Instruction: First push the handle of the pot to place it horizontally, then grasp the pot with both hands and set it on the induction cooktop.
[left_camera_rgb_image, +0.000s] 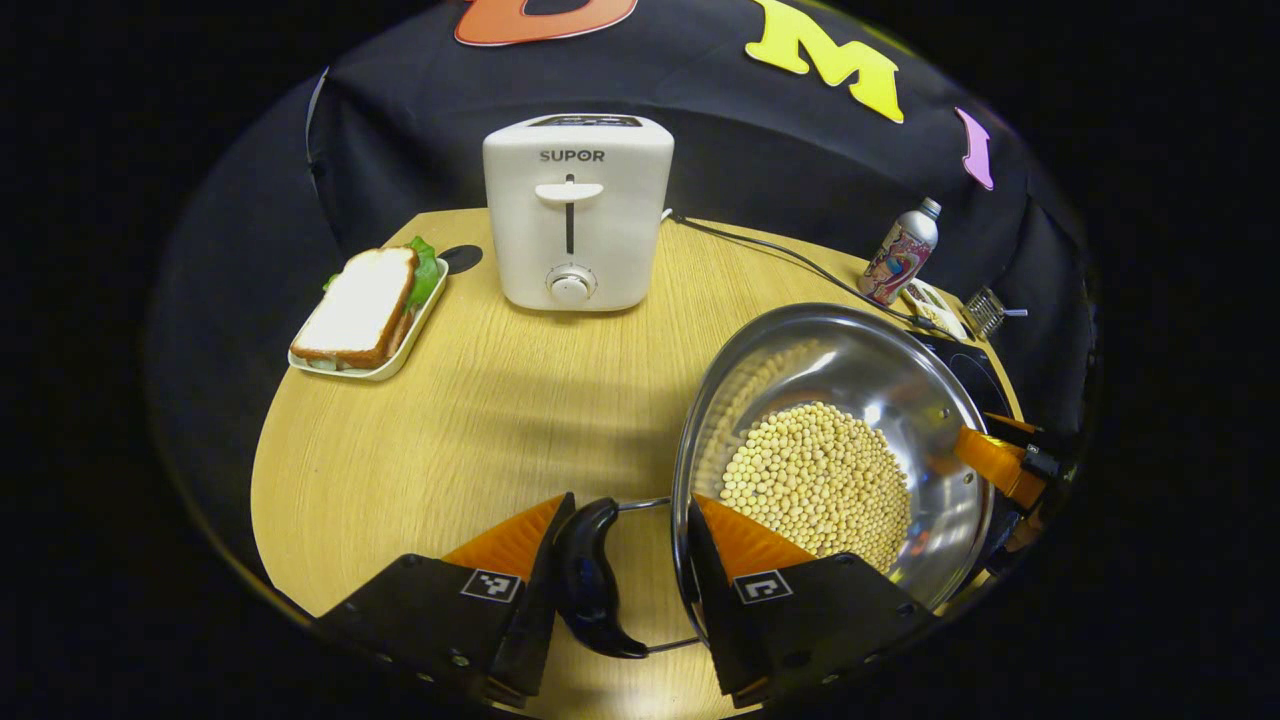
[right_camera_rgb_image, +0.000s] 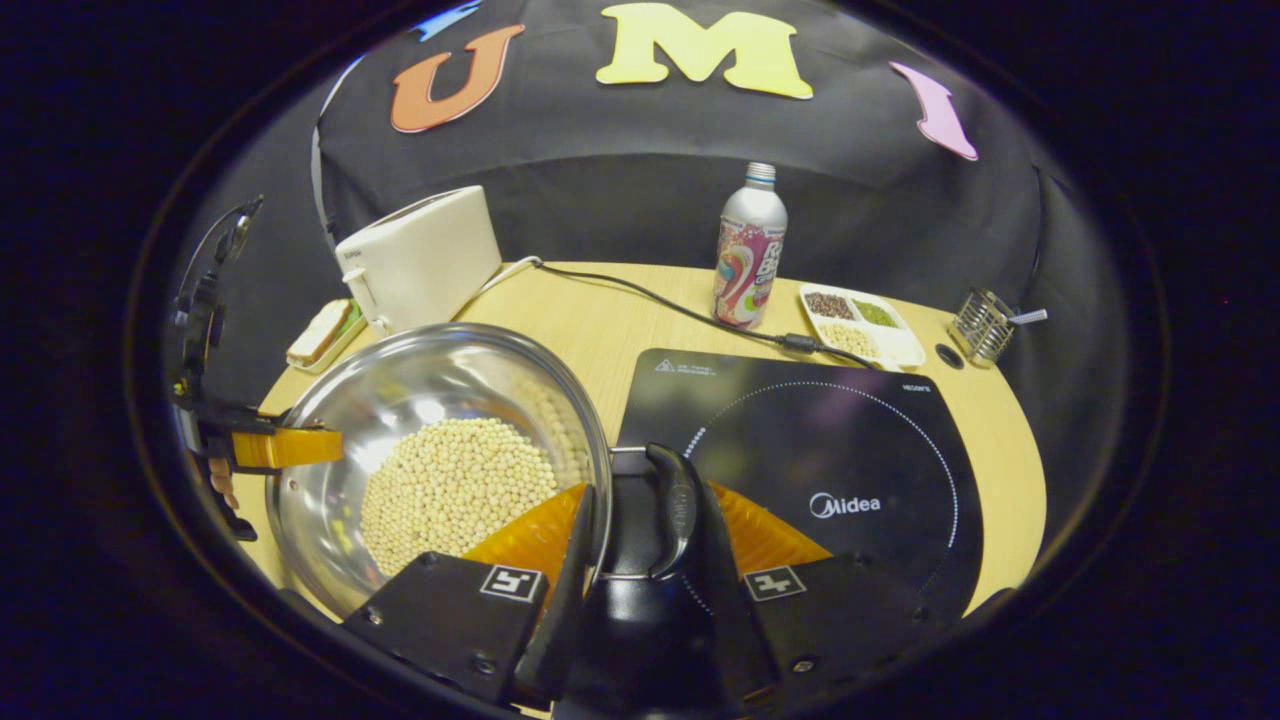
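Observation:
A steel pot (left_camera_rgb_image: 850, 360) holding soybeans (left_camera_rgb_image: 815, 480) hangs between my two grippers. In the left gripper view, my left gripper (left_camera_rgb_image: 630, 505) is shut on the pot's black side handle (left_camera_rgb_image: 590, 580): one finger is outside the handle and the other inside the rim. Across the pot, the right gripper (left_camera_rgb_image: 1000, 465) grips the far rim. In the right gripper view, my right gripper (right_camera_rgb_image: 645, 490) is shut the same way on the opposite handle (right_camera_rgb_image: 678, 505). There the pot (right_camera_rgb_image: 420, 380) is just left of the black induction cooktop (right_camera_rgb_image: 830, 450), with this handle over the cooktop's near left edge.
On the round wooden table a white toaster (left_camera_rgb_image: 578, 210) stands at the back, beside a tray with a sandwich (left_camera_rgb_image: 365, 305). Behind the cooktop are a bottle (right_camera_rgb_image: 748, 250), a divided dish of grains (right_camera_rgb_image: 865, 325), a small wire holder (right_camera_rgb_image: 982, 325) and a power cable (right_camera_rgb_image: 650, 295).

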